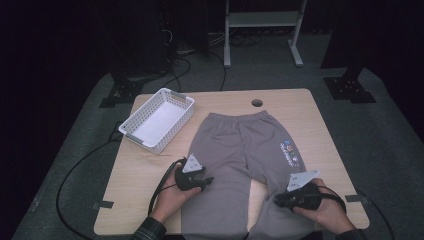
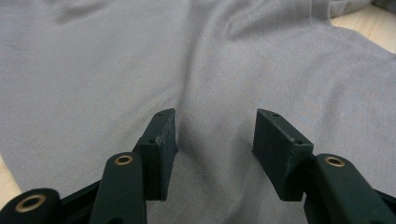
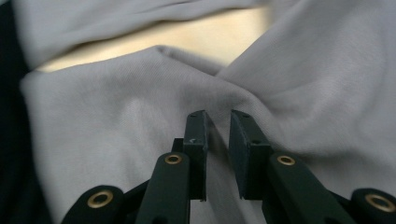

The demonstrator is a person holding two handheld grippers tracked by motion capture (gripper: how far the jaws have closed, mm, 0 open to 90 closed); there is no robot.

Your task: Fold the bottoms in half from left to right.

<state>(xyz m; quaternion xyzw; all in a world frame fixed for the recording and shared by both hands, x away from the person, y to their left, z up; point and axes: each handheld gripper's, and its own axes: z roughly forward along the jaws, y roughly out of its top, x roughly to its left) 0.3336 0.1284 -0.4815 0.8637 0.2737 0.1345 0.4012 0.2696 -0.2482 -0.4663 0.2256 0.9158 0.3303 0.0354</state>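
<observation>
Grey trousers (image 2: 116,70) under both tools

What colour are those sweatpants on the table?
The sweatpants are grey with a small multicoloured print on one leg, clearest in the high view.

Dark room — grey floor (image 1: 395,150), white metal rack (image 1: 262,20) behind wooden table (image 1: 320,130).

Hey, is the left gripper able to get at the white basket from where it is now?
Probably yes. The left gripper sits on the grey sweatpants, its jaws apart with only flat cloth between them, and bare table lies between it and the white basket.
</observation>
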